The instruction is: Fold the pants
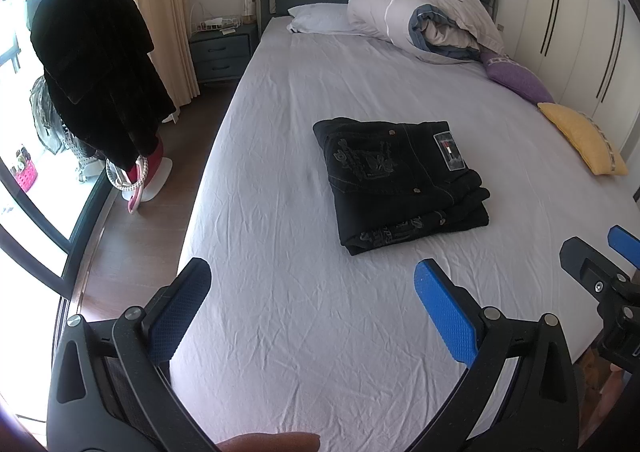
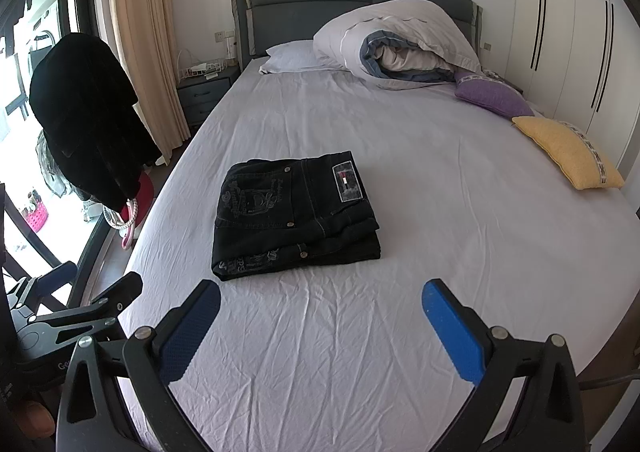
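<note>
A pair of black denim pants (image 2: pixel 296 214), folded into a thick square stack, lies mid-bed on the wrinkled pale lilac sheet (image 2: pixel 440 212). Both blue-padded tongs, the left gripper (image 1: pixel 312 292) and right gripper (image 2: pixel 322 312), hang spread wide and empty, well short of it. The denim looks heavy and stiff; pinching a folded edge should hold best.

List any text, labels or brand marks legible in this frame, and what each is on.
"Go": partial lettering on the left gripper's black body, cut off by the right gripper's frame.
Embroidered lettering on the folded black pants: too blurred to read.
Patch at the pants' waistband: a small red-and-white mark, no readable words.
Both grippers are open, clear of the pants.
</note>
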Demonstrator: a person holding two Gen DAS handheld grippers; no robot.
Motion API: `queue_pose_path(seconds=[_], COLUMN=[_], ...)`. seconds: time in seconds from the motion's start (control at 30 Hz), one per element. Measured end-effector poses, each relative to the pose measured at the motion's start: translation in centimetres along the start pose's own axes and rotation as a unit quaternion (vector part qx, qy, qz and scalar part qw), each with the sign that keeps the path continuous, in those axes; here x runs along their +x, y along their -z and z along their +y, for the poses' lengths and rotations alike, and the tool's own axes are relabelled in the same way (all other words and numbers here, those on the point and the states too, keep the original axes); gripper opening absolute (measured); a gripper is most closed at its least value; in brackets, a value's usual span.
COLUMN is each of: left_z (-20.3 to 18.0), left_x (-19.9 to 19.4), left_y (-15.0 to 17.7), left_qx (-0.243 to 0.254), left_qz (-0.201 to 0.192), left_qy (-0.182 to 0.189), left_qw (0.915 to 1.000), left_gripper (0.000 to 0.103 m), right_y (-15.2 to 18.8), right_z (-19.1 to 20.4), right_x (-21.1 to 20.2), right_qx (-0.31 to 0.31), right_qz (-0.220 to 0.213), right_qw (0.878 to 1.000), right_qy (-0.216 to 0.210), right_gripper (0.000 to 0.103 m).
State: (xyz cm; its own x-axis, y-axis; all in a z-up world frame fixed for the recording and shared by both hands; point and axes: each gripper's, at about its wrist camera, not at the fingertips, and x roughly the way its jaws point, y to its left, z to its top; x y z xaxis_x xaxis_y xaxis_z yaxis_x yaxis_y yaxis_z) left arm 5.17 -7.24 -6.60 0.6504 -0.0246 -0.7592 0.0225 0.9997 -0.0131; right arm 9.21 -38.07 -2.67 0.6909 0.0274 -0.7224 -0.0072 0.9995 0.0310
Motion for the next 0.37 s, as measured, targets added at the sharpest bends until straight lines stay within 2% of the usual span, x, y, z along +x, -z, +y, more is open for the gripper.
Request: queue_pose_path(seconds=[0.37], left_z=[0.3], left_x=[0.3], left_y=[0.2], left_qx=[0.002], left_qz=[-0.002], left_qy=[0.003], left_qw=[1.0], left_gripper=[0.103], right_y=[1.0], right_z=[-0.1], right_x=[0.3], right_qx=[0.0], right_qz=[0.006], right_qw=[1.0], right_qy=[-0.006], right_gripper=[0.103])
